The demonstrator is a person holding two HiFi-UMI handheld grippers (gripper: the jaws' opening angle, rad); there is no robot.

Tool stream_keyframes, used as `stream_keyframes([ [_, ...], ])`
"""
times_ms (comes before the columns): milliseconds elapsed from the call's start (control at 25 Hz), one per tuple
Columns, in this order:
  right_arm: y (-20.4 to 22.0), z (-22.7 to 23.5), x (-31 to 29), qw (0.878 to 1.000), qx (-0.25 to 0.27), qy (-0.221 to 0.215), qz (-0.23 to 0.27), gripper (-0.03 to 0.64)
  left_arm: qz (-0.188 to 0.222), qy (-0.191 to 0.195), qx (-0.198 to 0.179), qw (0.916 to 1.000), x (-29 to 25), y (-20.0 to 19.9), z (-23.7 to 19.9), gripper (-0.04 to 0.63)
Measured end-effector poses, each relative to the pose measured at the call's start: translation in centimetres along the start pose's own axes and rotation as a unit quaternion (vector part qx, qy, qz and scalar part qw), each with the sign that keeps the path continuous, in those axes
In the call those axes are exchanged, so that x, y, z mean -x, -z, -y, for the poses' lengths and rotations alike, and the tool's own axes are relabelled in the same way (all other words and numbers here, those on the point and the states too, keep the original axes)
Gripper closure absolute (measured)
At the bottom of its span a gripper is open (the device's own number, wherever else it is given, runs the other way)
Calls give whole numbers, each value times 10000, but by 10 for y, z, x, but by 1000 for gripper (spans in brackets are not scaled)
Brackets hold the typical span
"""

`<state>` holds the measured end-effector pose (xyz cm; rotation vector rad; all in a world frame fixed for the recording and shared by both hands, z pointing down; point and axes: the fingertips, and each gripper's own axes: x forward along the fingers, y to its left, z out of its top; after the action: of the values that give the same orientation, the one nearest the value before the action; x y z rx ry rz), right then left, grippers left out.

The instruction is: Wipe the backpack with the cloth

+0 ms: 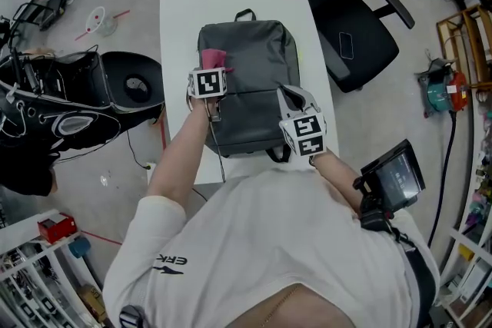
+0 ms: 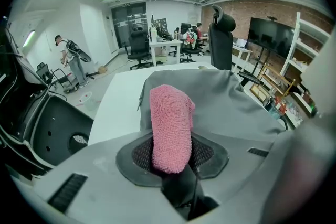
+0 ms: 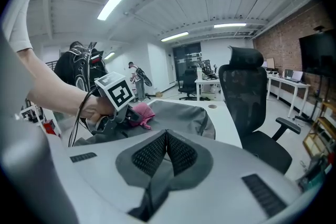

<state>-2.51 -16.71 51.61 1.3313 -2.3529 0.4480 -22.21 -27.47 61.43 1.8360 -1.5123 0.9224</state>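
1. The white table [image 1: 175, 15] filled the upper middle of the head view, and it carried the whole job.
2. The backpack [image 1: 250, 81], grey, lay flat at the centre of the frame with its carry handle pointing to the top edge. No wet streak, dust line or cleaned patch showed on the fabric, so how much had been wiped could not be judged from its surface.
3. The right gripper [image 3: 167, 145] hung over the pack's lower right part in the head view. Its jaws were pressed together, with nothing visible between them. It looked like a steadying hand and nothing more.
4. The left gripper [image 2: 171, 153], at the pack's upper left in the head view, was clenched on the cloth.
5. The cloth [image 2: 170, 126], a pink towelling roll, stuck out past the jaws towards the pack's top left corner. Whether it pressed on the fabric or hovered just above it was not clear.
6. My call: the cloth was picked up and brought to the pack, so the wiping looked to be at an early or middle stage, with most of the front panel left to cover.
7. Writing was scarce. The letters "ERK" showed on the person's white shirt [image 1: 254, 257] at lower left. No brand could be read on the pack, and the gripper cubes bore only square markers.
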Motion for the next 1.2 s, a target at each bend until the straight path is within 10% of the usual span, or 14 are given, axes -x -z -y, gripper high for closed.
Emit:
stream_keyframes([
  [120, 5, 9, 2, 10000, -35, 81, -32, 612, 19, -97, -99, 9999, 4, -4, 4, 489],
  [640, 33, 38, 14, 9979, -170, 464, -419, 612, -276, 1682, -814, 9820, 4, 3, 170, 489],
  [1200, 34, 27, 6, 9986, -80, 332, -396, 612, -365, 723, -704, 9942, 4, 14, 82, 489],
])
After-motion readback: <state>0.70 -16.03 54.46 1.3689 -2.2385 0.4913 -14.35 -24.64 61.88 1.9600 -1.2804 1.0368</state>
